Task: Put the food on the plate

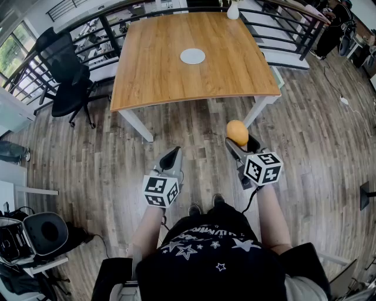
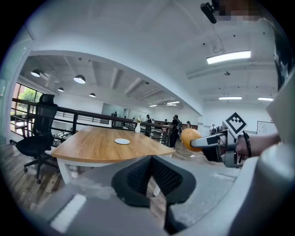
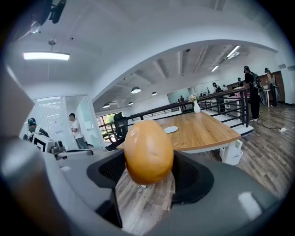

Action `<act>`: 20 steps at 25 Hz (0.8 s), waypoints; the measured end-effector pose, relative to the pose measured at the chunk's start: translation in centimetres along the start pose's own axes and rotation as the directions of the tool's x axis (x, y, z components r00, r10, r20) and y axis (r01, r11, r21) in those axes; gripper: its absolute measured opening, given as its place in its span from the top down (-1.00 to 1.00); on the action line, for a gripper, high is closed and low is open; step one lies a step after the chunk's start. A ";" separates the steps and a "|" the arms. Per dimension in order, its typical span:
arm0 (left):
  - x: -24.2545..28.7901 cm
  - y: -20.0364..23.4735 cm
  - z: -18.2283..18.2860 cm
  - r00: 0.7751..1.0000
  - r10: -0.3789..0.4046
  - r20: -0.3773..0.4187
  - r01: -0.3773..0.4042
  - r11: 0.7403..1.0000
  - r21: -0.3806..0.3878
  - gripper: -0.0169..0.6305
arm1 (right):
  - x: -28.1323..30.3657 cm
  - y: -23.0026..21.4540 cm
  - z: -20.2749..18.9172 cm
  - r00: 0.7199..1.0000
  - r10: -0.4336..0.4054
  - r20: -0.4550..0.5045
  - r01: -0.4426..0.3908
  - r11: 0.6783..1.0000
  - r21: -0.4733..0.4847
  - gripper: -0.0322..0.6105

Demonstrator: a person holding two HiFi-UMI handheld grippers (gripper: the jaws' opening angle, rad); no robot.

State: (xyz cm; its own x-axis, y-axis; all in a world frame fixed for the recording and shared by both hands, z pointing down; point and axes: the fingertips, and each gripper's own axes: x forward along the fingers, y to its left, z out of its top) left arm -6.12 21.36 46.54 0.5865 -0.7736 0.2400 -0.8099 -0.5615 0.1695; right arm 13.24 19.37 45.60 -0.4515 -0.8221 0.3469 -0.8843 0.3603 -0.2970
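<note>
An orange, egg-shaped piece of food (image 1: 237, 132) sits between the jaws of my right gripper (image 1: 239, 136), which is shut on it above the wooden floor, short of the table. The right gripper view shows the same food (image 3: 149, 151) filling the gap between the black pads, with the right gripper (image 3: 150, 173) closed round it. A small white plate (image 1: 192, 56) lies near the middle of the wooden table (image 1: 153, 82). My left gripper (image 1: 171, 157) is shut and holds nothing; its black pads (image 2: 138, 177) meet in the left gripper view, where the plate (image 2: 122, 141) shows far off.
A black office chair (image 1: 69, 82) stands left of the table. A white vase (image 1: 233, 10) sits at the table's far edge, with a dark railing (image 1: 276, 32) behind and to the right. A person (image 3: 73, 130) stands far off to the left in the right gripper view.
</note>
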 end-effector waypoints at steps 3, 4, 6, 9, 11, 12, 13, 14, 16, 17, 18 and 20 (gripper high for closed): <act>-0.4 0.0 -0.1 1.000 -0.007 0.011 0.007 1.000 0.004 0.94 | -0.1 0.4 0.0 1.000 -0.005 0.016 0.005 1.000 0.008 -0.09; -0.7 0.0 -0.2 1.000 -0.009 0.013 0.009 1.000 0.002 0.94 | -0.2 0.5 0.0 1.000 -0.007 0.021 0.007 1.000 0.014 -0.09; -1.3 0.1 -0.5 1.000 -0.012 0.013 0.013 1.000 -0.003 0.94 | -0.3 0.9 -0.1 1.000 -0.012 0.029 0.011 1.000 0.024 -0.09; -2.1 0.1 -0.7 1.000 -0.016 0.013 0.016 1.000 -0.007 0.95 | -0.6 1.4 0.1 0.999 -0.016 0.033 0.016 1.000 0.017 -0.09; -2.4 0.0 -0.7 1.000 -0.015 0.014 0.015 1.000 -0.008 0.94 | -0.8 1.6 0.2 0.999 -0.017 0.033 0.017 1.000 0.009 -0.09; -2.4 0.0 -0.8 1.000 -0.013 0.015 0.013 1.000 -0.010 0.94 | -0.8 1.7 0.2 0.999 -0.017 0.032 0.017 1.000 0.007 -0.09; -2.5 0.1 -0.8 1.000 -0.011 0.015 0.011 1.000 -0.012 0.94 | -0.8 1.7 0.2 0.999 -0.018 0.032 0.017 1.000 0.006 -0.09; -2.5 0.1 -0.9 1.000 -0.009 0.015 0.009 1.000 -0.015 0.94 | -0.8 1.7 0.2 0.999 -0.018 0.031 0.018 1.000 0.004 -0.09; -2.6 0.2 -1.2 1.000 -0.006 0.014 0.006 1.000 -0.021 0.94 | -0.8 1.7 0.3 0.999 -0.018 0.029 0.018 1.000 0.002 -0.09; -2.7 0.2 -1.4 1.000 -0.005 0.013 0.006 1.000 -0.026 0.95 | -0.9 1.7 0.3 0.999 -0.020 0.028 0.020 1.000 0.003 -0.09; -2.8 0.2 -1.5 1.000 -0.006 0.012 0.006 0.999 -0.032 0.94 | -0.9 1.7 0.3 0.999 -0.024 0.025 0.024 1.000 0.007 -0.09; -3.2 0.2 -1.7 1.000 -0.010 0.010 0.010 0.999 -0.041 0.95 | -1.1 1.5 0.1 0.999 -0.040 0.017 0.040 0.999 0.029 -0.09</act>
State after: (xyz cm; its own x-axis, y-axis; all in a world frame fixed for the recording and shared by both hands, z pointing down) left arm -8.13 24.24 47.44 0.5945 -0.7709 0.2287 -0.8033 -0.5568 0.2115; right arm 12.38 20.72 44.65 -0.4134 -0.8433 0.3434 -0.8978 0.3145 -0.3084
